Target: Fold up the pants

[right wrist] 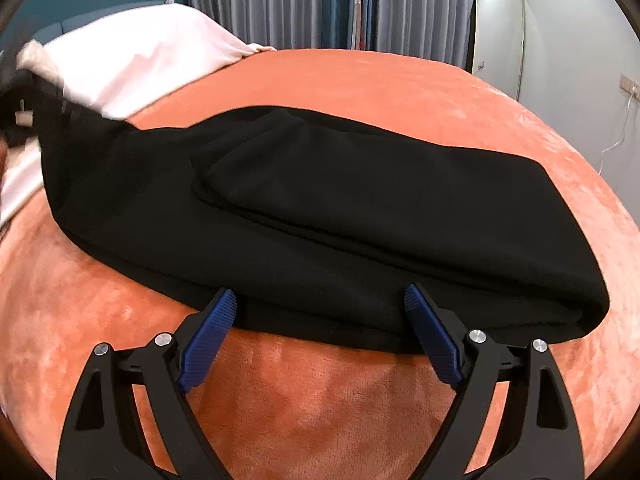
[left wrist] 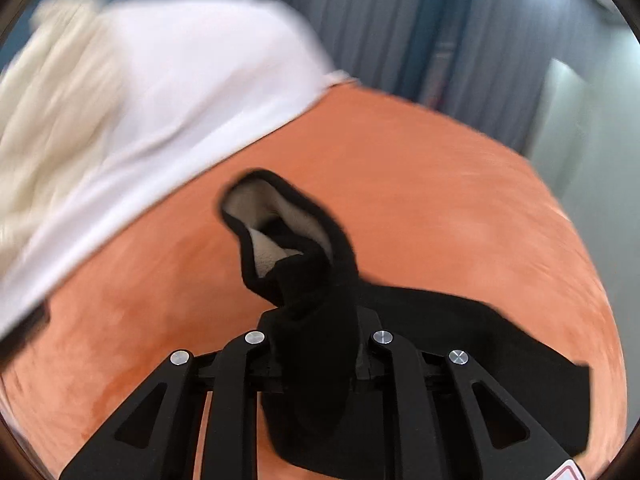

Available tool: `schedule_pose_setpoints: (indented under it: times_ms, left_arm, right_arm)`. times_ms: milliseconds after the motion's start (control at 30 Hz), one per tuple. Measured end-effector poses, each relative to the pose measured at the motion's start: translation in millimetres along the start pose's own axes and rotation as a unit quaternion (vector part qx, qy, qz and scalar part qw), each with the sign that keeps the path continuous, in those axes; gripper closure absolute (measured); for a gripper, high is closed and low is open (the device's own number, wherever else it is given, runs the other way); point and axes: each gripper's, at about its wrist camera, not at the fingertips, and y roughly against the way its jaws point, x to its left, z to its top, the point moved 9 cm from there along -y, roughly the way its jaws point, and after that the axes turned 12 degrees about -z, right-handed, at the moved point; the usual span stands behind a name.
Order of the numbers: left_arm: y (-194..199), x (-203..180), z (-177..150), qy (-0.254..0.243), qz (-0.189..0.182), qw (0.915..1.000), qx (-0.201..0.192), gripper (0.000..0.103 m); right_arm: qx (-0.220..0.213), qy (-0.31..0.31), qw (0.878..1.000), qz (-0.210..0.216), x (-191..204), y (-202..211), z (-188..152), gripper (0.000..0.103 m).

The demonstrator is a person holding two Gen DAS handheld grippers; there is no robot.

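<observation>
Left tongs [left wrist: 316, 344] clamp black pants [right wrist: 320, 216]; right tongs [right wrist: 320, 304] gape; no legible writing.

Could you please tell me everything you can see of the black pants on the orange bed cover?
The black pants look like soft, matte knit with a pale fleecy lining showing inside one opening in the left wrist view. They lie across the orange bed cover, already doubled, with a folded layer on top. One end is bunched and lifted in the left gripper, its jaws shut on the cloth. The near edge lies between the open jaws of the right gripper. The far end reaches the white pillow.
</observation>
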Motion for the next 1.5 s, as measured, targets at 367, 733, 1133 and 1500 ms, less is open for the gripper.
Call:
schedule_pose_setpoints:
  times_ms: [367,733,1133,1500]
  left_arm:
    - [-27.8,-258.8,-138.5,-0.276,-0.063,0.9557,0.08,0.053]
    - [-28.2,-300.5,-165.5,-0.289,-0.059,0.951,0.093,0.039]
    - [-21.6,-283.5,-174.0,-0.246,-0.057,0.9612,0.112,0.038]
    - [-3.1,-244.8,-171.9,-0.212,-0.045,0.9699,0.11,0.038]
  right_arm:
    - [-0.033,-0.062,0.985,-0.16,-168.6,64.4,-23.1,0.01]
    - [0.02,-0.091,0.979,-0.18,-247.8,51.7,-79.2,0.01]
    - [0.032,-0.106,0.98,-0.162,-252.0,43.6,-81.4,0.007]
    - [0.033,-0.102,0.979,-0.173,-249.9,42.0,-82.3,0.005]
